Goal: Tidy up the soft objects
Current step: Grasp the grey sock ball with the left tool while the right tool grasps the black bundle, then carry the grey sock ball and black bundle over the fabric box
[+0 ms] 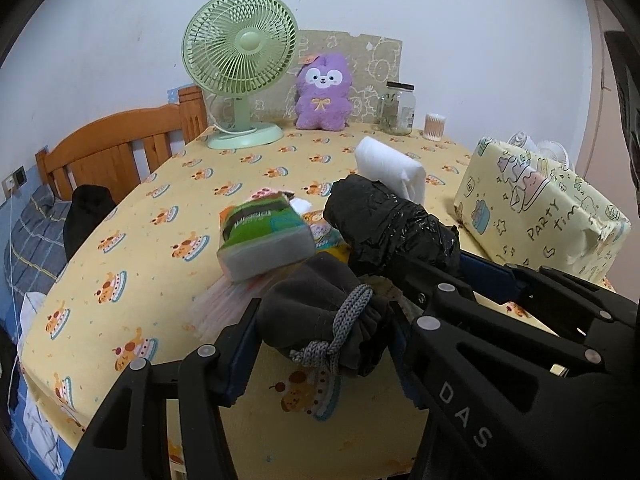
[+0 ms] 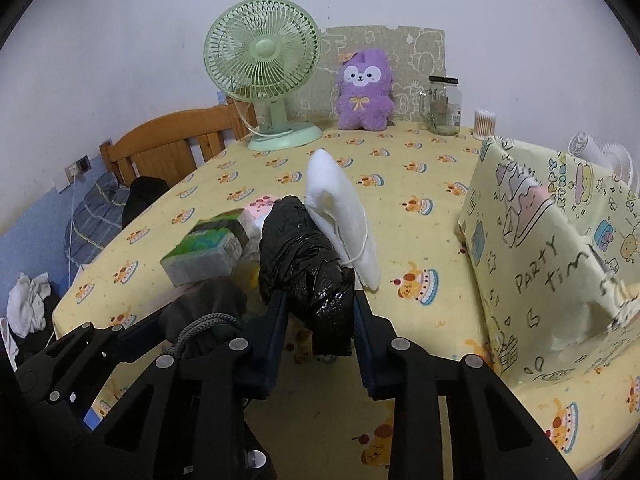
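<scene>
Presently | left hand-held gripper [image 1: 320, 336] half closed, clamping grey pouch [image 1: 320, 312] at surface [image 1: 140, 208] front | right hand-held gripper [image 2: 320, 320] narrowed, squeezing black bundle [image 2: 304, 256] just beside pouch | white cloth [image 2: 340, 208] touching bundle.

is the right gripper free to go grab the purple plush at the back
Probably not yet: the right gripper is shut on the black bundle, so its jaws are occupied. The path to the purple plush looks otherwise open.
</scene>
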A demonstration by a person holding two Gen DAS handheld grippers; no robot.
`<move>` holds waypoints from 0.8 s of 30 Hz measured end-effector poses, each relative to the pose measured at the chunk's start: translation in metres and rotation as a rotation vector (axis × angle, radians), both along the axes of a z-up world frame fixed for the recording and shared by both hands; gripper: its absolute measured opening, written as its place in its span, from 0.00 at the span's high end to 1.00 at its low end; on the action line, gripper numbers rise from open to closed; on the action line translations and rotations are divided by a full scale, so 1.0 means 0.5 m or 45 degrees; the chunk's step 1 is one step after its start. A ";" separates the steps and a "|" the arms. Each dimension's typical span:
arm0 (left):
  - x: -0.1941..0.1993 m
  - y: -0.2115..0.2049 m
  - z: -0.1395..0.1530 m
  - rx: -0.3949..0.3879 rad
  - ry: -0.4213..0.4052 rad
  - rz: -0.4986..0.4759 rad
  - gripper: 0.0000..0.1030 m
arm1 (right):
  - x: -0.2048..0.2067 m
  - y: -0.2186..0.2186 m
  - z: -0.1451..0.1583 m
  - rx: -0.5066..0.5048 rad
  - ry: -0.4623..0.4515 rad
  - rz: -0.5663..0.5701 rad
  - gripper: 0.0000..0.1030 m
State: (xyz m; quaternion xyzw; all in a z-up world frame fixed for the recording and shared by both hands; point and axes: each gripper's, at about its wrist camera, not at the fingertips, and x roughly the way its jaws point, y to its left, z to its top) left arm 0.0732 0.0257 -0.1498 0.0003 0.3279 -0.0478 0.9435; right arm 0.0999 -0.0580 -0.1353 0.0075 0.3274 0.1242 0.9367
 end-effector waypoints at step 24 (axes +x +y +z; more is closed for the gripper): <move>0.011 -0.031 0.136 0.032 -0.127 -0.045 0.41 | 0.000 -0.033 0.139 0.014 -0.117 -0.044 0.67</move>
